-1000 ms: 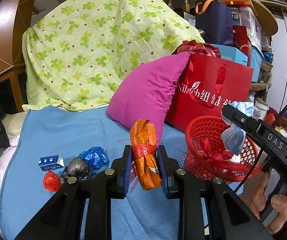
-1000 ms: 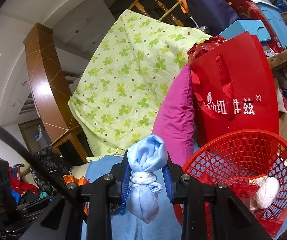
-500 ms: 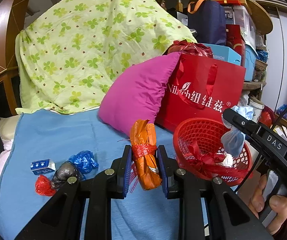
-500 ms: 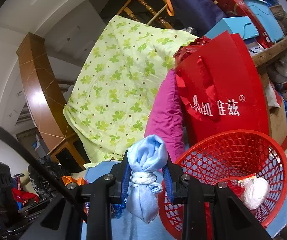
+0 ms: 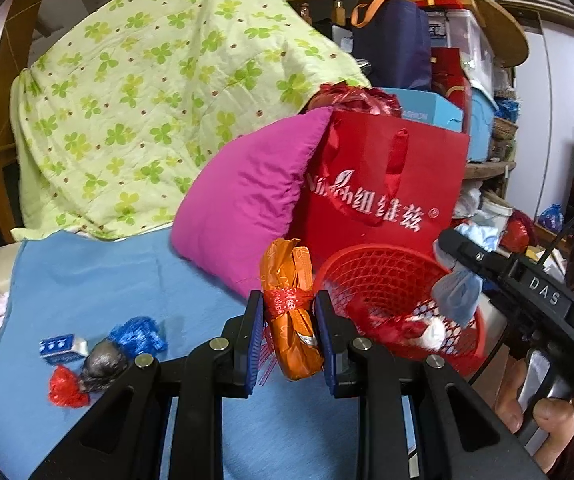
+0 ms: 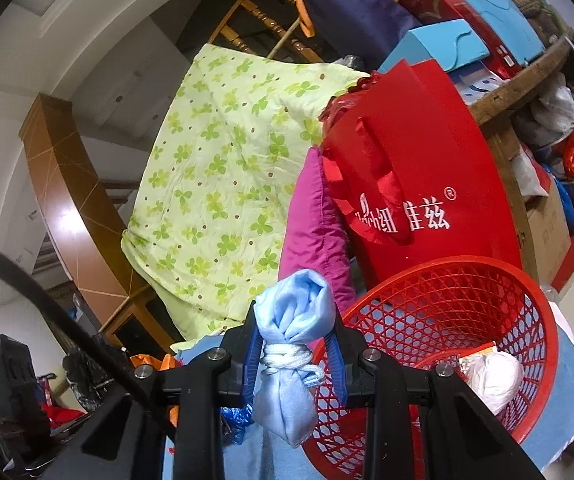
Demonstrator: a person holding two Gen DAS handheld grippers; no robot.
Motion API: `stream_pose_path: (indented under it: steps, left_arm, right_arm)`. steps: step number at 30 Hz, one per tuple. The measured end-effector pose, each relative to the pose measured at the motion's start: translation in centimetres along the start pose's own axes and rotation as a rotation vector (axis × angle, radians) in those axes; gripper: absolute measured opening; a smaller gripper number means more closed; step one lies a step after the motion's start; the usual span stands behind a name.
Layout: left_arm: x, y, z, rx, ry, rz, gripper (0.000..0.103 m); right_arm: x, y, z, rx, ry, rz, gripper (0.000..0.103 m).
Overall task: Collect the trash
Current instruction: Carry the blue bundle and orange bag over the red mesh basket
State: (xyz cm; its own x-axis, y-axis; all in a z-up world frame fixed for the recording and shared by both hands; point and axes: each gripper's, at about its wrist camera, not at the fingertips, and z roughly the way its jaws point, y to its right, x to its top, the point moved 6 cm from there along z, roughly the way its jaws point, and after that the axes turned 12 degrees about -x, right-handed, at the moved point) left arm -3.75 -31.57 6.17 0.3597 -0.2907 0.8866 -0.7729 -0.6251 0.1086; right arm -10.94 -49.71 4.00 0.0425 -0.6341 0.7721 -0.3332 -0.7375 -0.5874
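Step in hand: carrying trash to the red basket [image 5: 399, 280]. The left gripper [image 5: 290, 332] clamps an orange bundle [image 5: 293, 312] just beside the rim. The right gripper [image 6: 295, 354] clamps a blue bundle [image 6: 291, 364] at the rim. Next: position each bundle over the basket, then release.

Basket [image 6: 467, 272] base behind hand-held gripper [image 6: 295, 354]

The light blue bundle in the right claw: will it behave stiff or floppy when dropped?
The light blue bundle is probably soft: its tied cloth folds and sags below the right claw. It seems light and unlikely to roll.
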Motion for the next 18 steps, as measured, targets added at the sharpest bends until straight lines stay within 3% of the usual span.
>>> stream_pose_path:
  steps: [13, 18]
  left_arm:
    - [1.3, 5.3, 3.9, -0.194, 0.014, 0.073, 0.027]
    - [0.7, 6.3, 5.9, -0.226, -0.016, 0.074, 0.029]
  right_arm:
    - [1.0, 4.4, 0.1, -0.002, -0.040, 0.187, 0.034]
    - [1.2, 5.7, 0.0, -0.010, -0.052, 0.235, 0.036]
